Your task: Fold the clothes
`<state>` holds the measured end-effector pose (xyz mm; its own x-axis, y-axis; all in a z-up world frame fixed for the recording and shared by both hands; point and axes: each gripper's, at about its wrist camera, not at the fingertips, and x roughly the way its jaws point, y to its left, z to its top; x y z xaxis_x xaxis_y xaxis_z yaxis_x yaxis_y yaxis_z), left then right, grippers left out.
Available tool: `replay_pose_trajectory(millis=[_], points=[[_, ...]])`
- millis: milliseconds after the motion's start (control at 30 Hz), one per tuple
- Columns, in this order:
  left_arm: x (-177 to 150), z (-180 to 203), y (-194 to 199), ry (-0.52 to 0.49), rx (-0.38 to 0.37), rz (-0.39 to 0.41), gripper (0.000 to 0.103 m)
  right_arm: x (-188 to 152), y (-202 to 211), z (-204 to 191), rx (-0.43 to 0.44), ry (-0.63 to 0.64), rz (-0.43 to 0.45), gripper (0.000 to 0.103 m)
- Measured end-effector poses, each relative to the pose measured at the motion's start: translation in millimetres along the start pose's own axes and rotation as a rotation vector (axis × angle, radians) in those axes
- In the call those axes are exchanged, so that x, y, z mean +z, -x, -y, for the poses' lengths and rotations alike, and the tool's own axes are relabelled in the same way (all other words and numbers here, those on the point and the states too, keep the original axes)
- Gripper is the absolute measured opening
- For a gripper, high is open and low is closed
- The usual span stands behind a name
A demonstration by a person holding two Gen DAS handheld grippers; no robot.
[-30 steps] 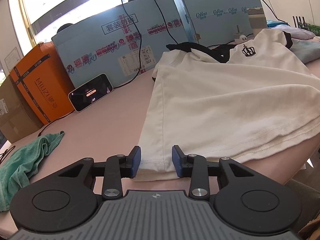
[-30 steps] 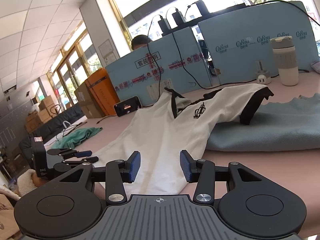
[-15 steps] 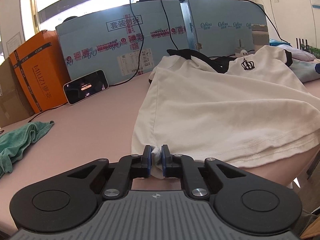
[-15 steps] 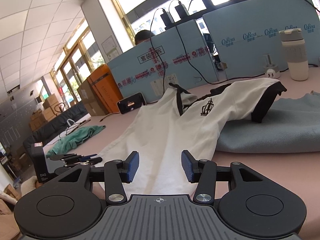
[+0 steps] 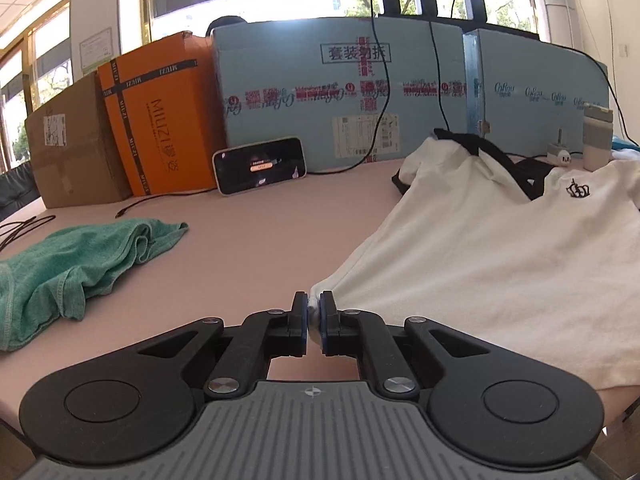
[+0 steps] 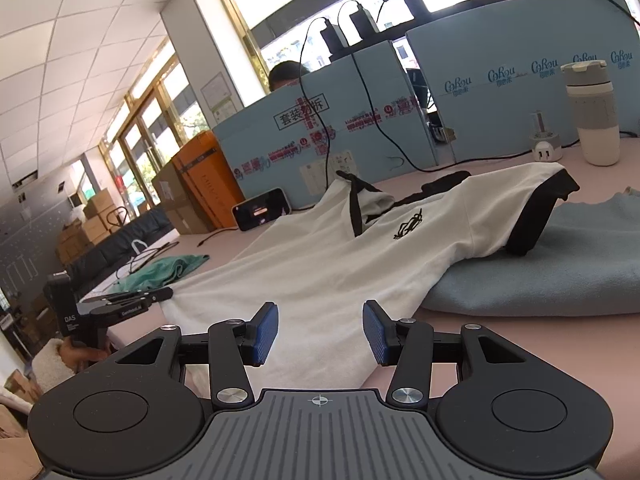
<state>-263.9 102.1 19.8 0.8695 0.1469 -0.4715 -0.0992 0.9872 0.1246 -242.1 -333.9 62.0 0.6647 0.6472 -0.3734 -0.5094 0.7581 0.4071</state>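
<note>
While the left hand-held gripper [image 5: 314, 314] pinched the white shirt [image 5: 492, 264] hem corner, the right hand-held gripper [image 6: 320, 334] hovered half-open and empty, likely needing the opposite corner next.

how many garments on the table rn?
3: white polo pinched at its hem corner by the left gripper; green garment crumpled at left; blue-grey garment under the polo's sleeve. More could be hidden.
</note>
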Motion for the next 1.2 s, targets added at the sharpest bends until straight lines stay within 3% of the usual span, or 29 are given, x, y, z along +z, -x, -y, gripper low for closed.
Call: replay_pose_trajectory(millis=[67, 133, 200, 267, 367, 433, 500, 600, 700, 767, 867, 1000, 1067, 1200], points=[[-7.2, -0.1, -2.6, 0.000, 0.006, -0.011, 0.007, 1.1, -2.0, 0.5, -0.013, 0.004, -0.005, 0.047], [-5.6, -2.7, 0.4, 0.014, 0.007, -0.007, 0.015, 4.8, -3.3, 1.8, -0.034, 0.011, -0.004, 0.049], [0.3, -8.9, 8.3, 0.041, 0.007, 0.018, 0.037, 11.4, -4.0, 3.2, -0.059, 0.019, 0.009, 0.058], [10.0, -18.3, 18.9, 0.077, -0.005, 0.053, 0.054, 19.6, -4.2, 4.3, -0.081, 0.027, 0.035, 0.060], [31.3, -31.7, 30.9, 0.118, -0.021, 0.107, 0.071, 33.3, -7.8, 6.4, -0.105, 0.042, 0.069, 0.064], [48.9, -35.4, 32.6, 0.112, -0.031, 0.138, 0.077, 42.3, -12.6, 8.5, -0.123, 0.047, 0.082, 0.066], [69.0, -33.8, 26.6, 0.104, -0.064, 0.157, 0.086, 52.0, -21.8, 10.9, -0.138, 0.044, 0.080, 0.067], [97.1, -28.1, 3.3, 0.147, -0.188, 0.142, 0.096, 68.0, -42.6, 15.0, -0.180, 0.031, 0.067, 0.070], [120.9, -17.7, -36.9, 0.221, -0.331, 0.059, 0.099, 84.2, -62.6, 19.6, -0.227, 0.014, 0.060, 0.072], [134.9, -7.5, -66.2, 0.225, -0.373, -0.008, 0.099, 95.7, -72.3, 24.1, -0.224, -0.013, 0.060, 0.073], [156.8, 10.5, -108.5, 0.177, -0.374, -0.101, 0.099, 114.0, -85.6, 30.1, -0.208, -0.030, 0.053, 0.076], [187.7, 32.6, -168.6, 0.198, -0.410, -0.189, 0.100, 146.3, -114.7, 50.4, -0.258, 0.001, 0.004, 0.078], [199.6, 43.9, -199.1, 0.214, -0.410, -0.226, 0.100, 163.5, -139.1, 75.7, -0.290, -0.032, -0.067, 0.078], [207.4, 63.3, -253.2, 0.196, -0.329, -0.306, 0.100, 178.5, -192.7, 137.1, -0.356, -0.135, -0.237, 0.078]])
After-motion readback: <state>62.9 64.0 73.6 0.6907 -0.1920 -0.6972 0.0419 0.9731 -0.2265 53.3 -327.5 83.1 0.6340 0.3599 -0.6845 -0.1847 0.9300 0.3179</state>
